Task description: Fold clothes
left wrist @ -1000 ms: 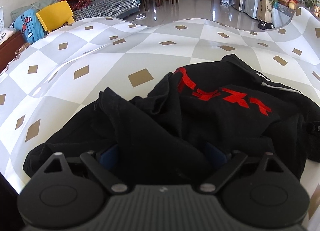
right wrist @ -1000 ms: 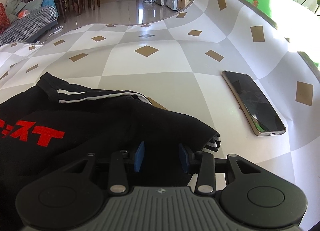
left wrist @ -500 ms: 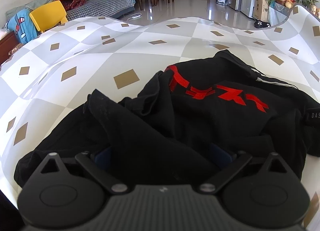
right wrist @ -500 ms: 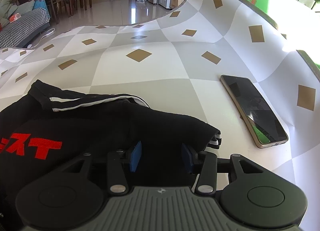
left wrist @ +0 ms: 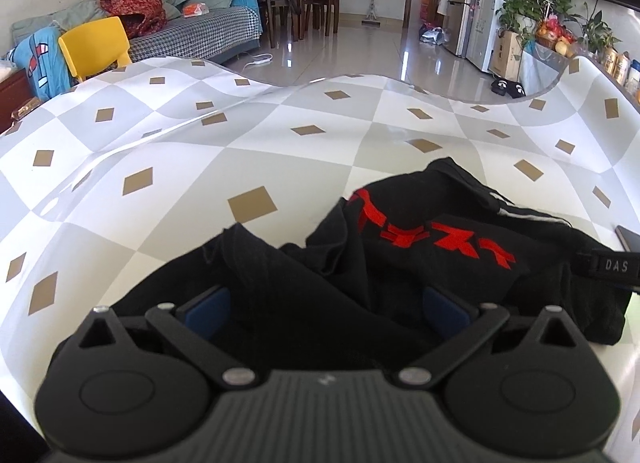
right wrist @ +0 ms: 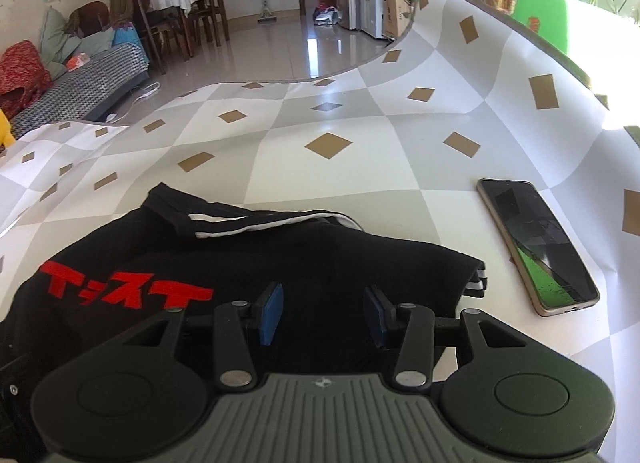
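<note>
A black garment (left wrist: 440, 263) with red lettering and white sleeve stripes lies bunched on the checked tablecloth (left wrist: 280, 151). My left gripper (left wrist: 326, 307) is open at the garment's near left edge. Its blue pads (left wrist: 208, 309) stand wide apart, with a raised fold of black fabric between them. In the right wrist view the same garment (right wrist: 280, 255) lies flatter, its striped sleeve end at the right. My right gripper (right wrist: 324, 313) sits over its near right part, blue pads (right wrist: 272, 313) apart with cloth lying between them.
A phone (right wrist: 536, 243) lies face up on the tablecloth just right of the garment, and its corner (left wrist: 630, 237) shows in the left wrist view. The table's far edge (right wrist: 340, 75) curves in front of the living room floor. Bare cloth stretches beyond the garment.
Both cameras have pulled back and tilted up a little, so the garment sits lower in view. The right pads have spread slightly wider. The garment's shape is nearly unchanged.
</note>
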